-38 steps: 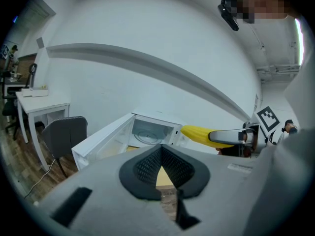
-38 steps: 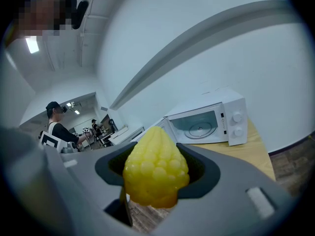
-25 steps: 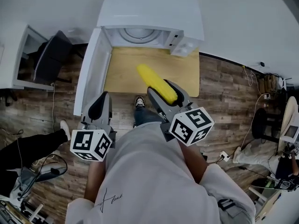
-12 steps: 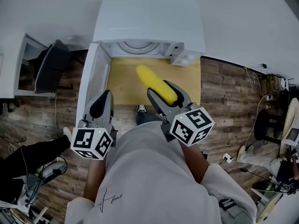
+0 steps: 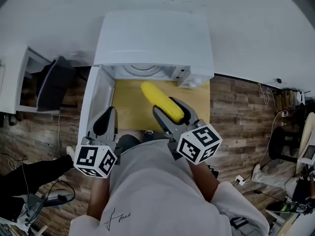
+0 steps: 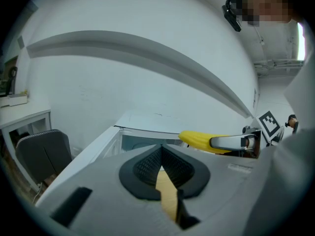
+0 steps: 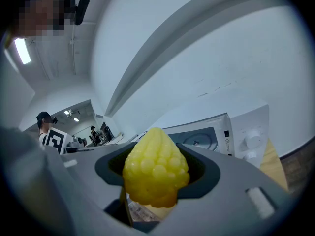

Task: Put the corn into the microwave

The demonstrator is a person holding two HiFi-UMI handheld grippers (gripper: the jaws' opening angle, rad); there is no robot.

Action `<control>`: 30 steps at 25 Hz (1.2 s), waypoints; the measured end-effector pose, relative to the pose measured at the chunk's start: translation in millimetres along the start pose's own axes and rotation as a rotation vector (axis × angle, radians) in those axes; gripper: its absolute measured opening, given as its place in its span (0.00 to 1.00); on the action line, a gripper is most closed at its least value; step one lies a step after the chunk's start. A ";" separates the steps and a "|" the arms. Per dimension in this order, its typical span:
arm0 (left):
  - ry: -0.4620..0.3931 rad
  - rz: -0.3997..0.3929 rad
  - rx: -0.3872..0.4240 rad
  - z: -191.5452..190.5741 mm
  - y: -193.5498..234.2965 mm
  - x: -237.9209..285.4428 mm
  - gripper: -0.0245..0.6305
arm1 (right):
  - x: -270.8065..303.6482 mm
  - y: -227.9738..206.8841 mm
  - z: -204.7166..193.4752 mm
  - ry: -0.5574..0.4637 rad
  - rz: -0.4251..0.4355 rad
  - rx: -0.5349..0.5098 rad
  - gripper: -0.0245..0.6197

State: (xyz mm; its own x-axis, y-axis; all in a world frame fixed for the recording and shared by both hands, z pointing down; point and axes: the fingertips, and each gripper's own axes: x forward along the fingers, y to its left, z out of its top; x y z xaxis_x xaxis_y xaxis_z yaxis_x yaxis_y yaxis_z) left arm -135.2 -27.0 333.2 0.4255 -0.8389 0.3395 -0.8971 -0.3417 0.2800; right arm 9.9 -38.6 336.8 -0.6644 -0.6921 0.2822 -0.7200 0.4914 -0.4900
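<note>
Corn (image 5: 158,98) nearer boxy white microwave (image 5: 155,38) | knobbly, yellow, gripped by right tongs (image 5: 168,107)

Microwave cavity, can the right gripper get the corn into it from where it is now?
Probably yes. The door stands swung open to the left, the cavity faces the right gripper, and nothing shows between the corn that it holds and the opening.

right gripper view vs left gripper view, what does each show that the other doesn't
Only the right gripper view: the corn end-on between its own jaws, and the control knobs. Only the left gripper view: the left gripper shut and empty, the right gripper side-on, a dark chair. Both: the corn and the open microwave.
</note>
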 end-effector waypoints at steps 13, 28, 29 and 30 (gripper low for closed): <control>-0.005 0.009 0.000 3.9 -8.8 12.8 0.03 | 0.9 -26.9 -2.5 -0.010 -0.027 0.019 0.45; 0.004 0.022 -0.003 0.2 5.0 18.5 0.03 | 25.7 -35.2 -10.5 0.018 -0.049 -0.004 0.44; 0.004 0.020 -0.002 1.2 5.3 19.6 0.03 | 27.0 -36.7 -11.0 0.019 -0.053 -0.003 0.44; 0.005 0.018 -0.002 2.3 5.3 21.1 0.03 | 28.2 -38.4 -11.4 0.018 -0.058 -0.004 0.44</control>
State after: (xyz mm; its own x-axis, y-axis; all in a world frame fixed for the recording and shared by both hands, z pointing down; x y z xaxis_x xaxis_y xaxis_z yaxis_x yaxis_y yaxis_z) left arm -131.3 -47.5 339.8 0.4098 -0.8429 0.3486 -0.9044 -0.3259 0.2753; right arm 16.6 -71.0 372.9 -0.6249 -0.7098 0.3252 -0.7582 0.4525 -0.4694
